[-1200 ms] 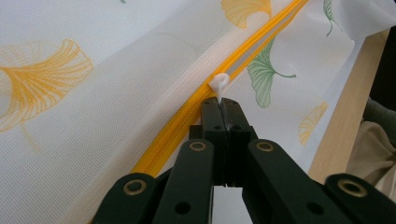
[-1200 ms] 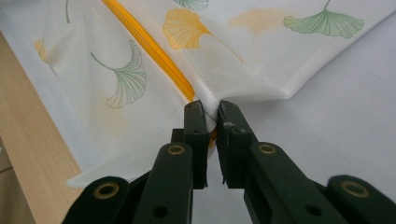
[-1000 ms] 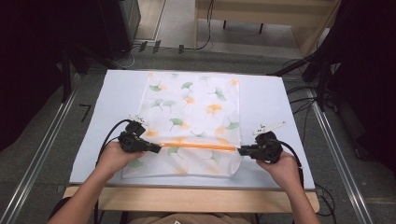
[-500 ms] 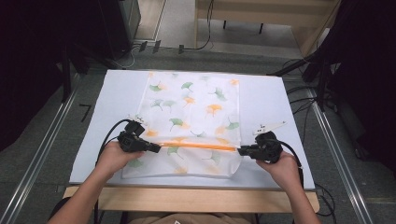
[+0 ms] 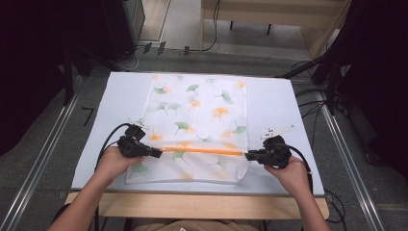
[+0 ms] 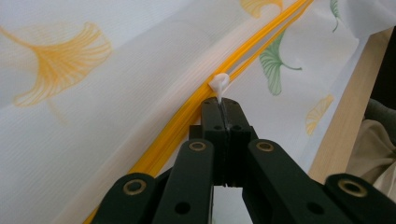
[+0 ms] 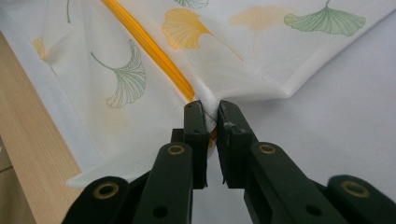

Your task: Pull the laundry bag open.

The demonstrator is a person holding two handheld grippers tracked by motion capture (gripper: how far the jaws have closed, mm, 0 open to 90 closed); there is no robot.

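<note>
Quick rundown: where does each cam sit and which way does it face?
High view: above the person's side, looking forward and down at the table; both forearms enter from below.
Left gripper view: on the left gripper, looking along shut jaws pinching the white zipper pull.
Right gripper view: on the right gripper, jaws clamping the bag edge.
Shared: the orange zipper.

White cloth [image 5: 199, 115], orange-green ginkgo leaf print; orange zipper [image 5: 202, 150]; pale blue table [image 5: 274, 106].

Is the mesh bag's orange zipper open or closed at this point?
Closed, it seems: the orange zipper runs as one unbroken line, and the left gripper pinches its white pull tab at the end.
</note>
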